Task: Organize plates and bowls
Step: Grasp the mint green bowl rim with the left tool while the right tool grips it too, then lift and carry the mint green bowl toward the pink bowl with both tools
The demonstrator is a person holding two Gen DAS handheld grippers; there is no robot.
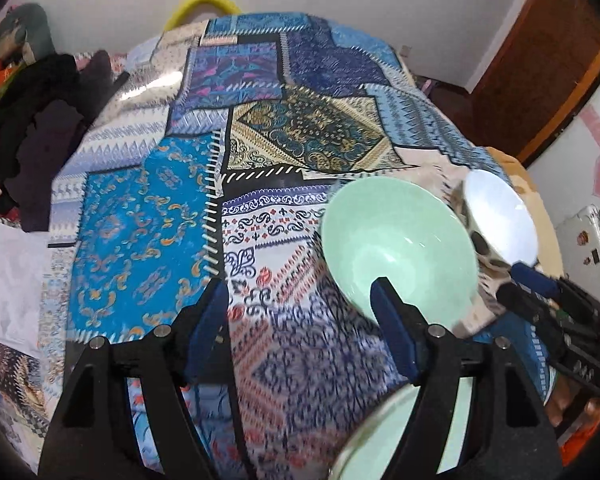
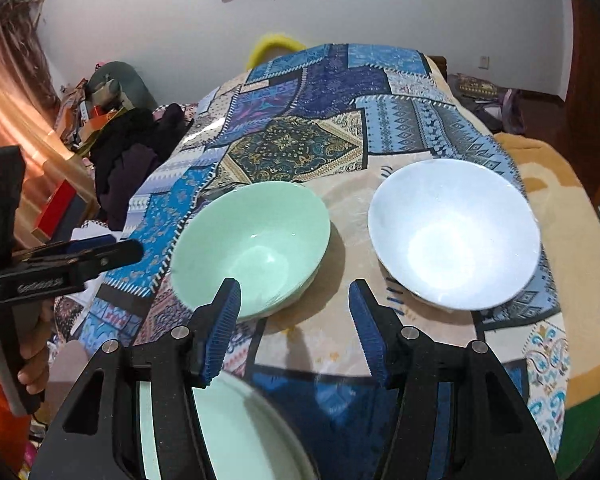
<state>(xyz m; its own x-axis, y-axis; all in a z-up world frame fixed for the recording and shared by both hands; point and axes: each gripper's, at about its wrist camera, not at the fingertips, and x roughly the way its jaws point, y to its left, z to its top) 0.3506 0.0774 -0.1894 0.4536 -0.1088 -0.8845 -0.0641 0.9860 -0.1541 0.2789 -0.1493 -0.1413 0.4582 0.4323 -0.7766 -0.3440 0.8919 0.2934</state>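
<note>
Nearest, at six o'clock under both wrists, a pale green glossy plate [image 2: 236, 432] lies on the patchwork-print tablecloth [image 2: 300, 92], likely the base for stacking. The right gripper [image 2: 294, 308] tilts steeply down, jaws parted and empty, aimed between the mint-green ceramic bowl [image 2: 256, 248] at eleven o'clock and the white ceramic bowl [image 2: 454, 234] at one. The left gripper [image 1: 300, 304], also released and empty, angles down over bare cloth.

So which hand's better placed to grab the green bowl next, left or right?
Probably left. The left gripper is open, one fingertip already over the green bowl rim. The right gripper, also open, sits between it and the white bowl.
</note>
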